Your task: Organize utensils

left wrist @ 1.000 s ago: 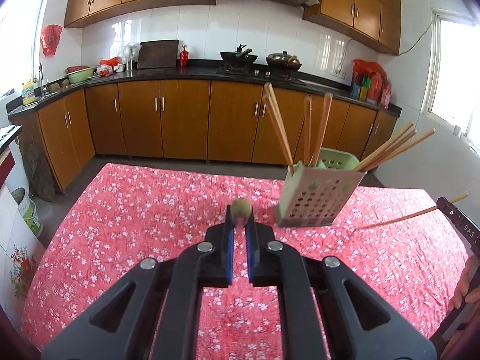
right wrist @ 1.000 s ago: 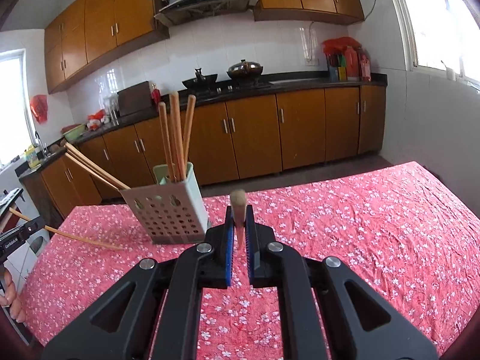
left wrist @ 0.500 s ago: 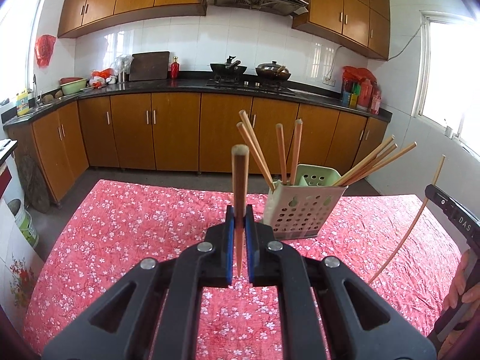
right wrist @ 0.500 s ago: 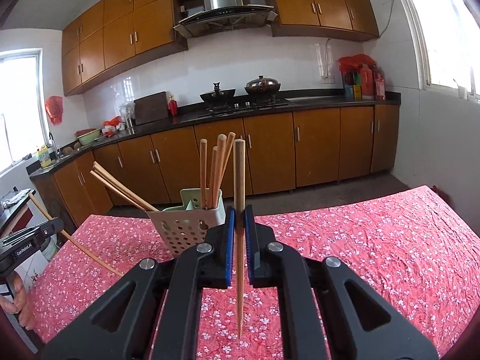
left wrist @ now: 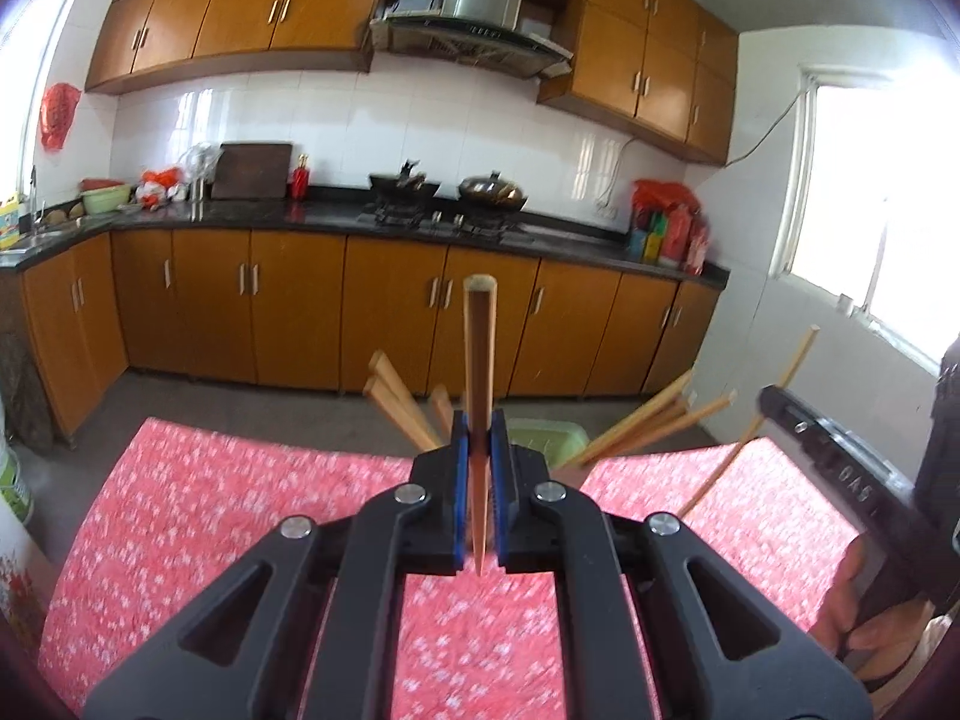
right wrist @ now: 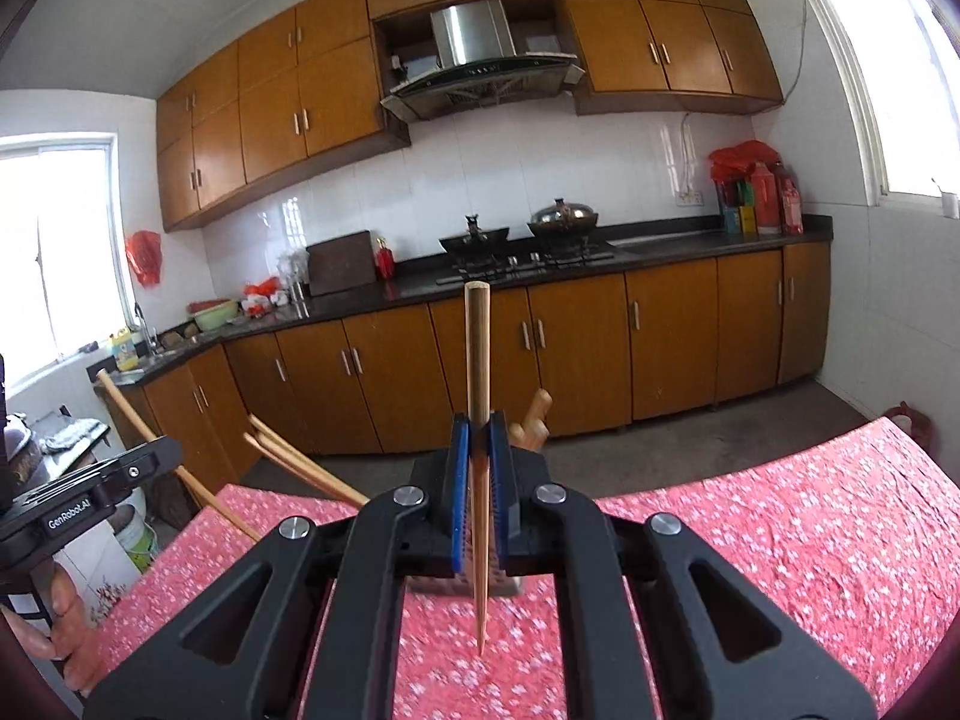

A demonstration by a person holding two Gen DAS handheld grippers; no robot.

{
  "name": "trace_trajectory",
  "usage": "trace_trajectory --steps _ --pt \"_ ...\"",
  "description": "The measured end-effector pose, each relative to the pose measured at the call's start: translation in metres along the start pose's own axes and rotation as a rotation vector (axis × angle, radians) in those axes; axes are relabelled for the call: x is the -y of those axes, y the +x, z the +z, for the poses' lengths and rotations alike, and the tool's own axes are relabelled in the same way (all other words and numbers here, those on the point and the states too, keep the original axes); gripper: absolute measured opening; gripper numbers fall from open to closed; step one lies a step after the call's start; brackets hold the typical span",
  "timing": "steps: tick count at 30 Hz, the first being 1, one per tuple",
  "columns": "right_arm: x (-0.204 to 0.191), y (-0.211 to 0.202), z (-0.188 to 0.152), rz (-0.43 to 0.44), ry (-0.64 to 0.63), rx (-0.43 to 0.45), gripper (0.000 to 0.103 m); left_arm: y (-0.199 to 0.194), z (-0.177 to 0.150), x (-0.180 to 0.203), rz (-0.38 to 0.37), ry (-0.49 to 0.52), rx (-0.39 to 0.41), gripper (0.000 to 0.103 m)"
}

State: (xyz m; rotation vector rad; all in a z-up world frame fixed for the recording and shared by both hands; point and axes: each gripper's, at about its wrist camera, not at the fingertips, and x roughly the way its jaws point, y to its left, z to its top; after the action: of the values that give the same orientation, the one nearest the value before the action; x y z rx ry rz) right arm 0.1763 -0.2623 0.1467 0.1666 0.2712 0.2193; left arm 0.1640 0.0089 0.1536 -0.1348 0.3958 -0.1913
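Observation:
My left gripper [left wrist: 479,420] is shut on a wooden chopstick [left wrist: 480,348] that stands upright between the blue pads, thick end up. My right gripper [right wrist: 478,423] is shut the same way on a second chopstick [right wrist: 477,354], its thin tip hanging below the jaws. The perforated utensil holder [left wrist: 543,429] stands on the red floral tablecloth [left wrist: 240,498], mostly hidden behind each gripper; only its base [right wrist: 510,585] shows in the right wrist view. Several chopsticks [left wrist: 654,426] fan out of the holder. Both held chopsticks hang above the table, near the holder.
A hand [left wrist: 864,618] grips the other tool at the right edge, and another hand [right wrist: 66,618] shows at the lower left. Behind the table run brown cabinets [left wrist: 300,312] and a dark counter with a stove [right wrist: 522,258]. A bucket [right wrist: 135,540] stands on the floor.
Both grippers have risen and tilted upward. The held chopsticks swung from end-on to upright, and the holder has sunk behind the jaws.

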Motion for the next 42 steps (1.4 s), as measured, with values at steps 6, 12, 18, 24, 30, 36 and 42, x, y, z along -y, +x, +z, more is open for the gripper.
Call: trace_trajectory --steps 6,12,18,24,30,36,42 --pt "-0.016 0.009 0.034 0.042 -0.006 0.06 0.008 0.005 0.039 0.02 -0.016 0.009 0.077 0.008" --pt "-0.021 0.027 0.057 0.026 -0.013 0.115 0.008 0.025 0.07 0.027 -0.002 0.009 0.137 0.008" --pt "-0.019 0.053 0.053 0.001 -0.016 0.193 0.008 0.057 0.072 0.017 0.016 -0.026 0.146 0.008" --pt "-0.015 0.076 0.03 -0.036 -0.036 0.19 0.008 0.09 0.056 0.004 0.006 -0.075 0.101 0.008" --pt "-0.007 0.087 0.018 -0.032 -0.013 0.114 0.008 0.105 0.044 0.005 0.033 -0.044 0.049 0.011" --pt "-0.006 0.068 0.026 -0.032 -0.026 0.116 0.008 0.091 0.047 0.001 0.051 -0.05 0.065 0.023" --pt "0.003 0.037 0.03 -0.026 0.008 0.101 0.032 0.055 0.039 -0.009 0.077 -0.053 0.09 0.035"
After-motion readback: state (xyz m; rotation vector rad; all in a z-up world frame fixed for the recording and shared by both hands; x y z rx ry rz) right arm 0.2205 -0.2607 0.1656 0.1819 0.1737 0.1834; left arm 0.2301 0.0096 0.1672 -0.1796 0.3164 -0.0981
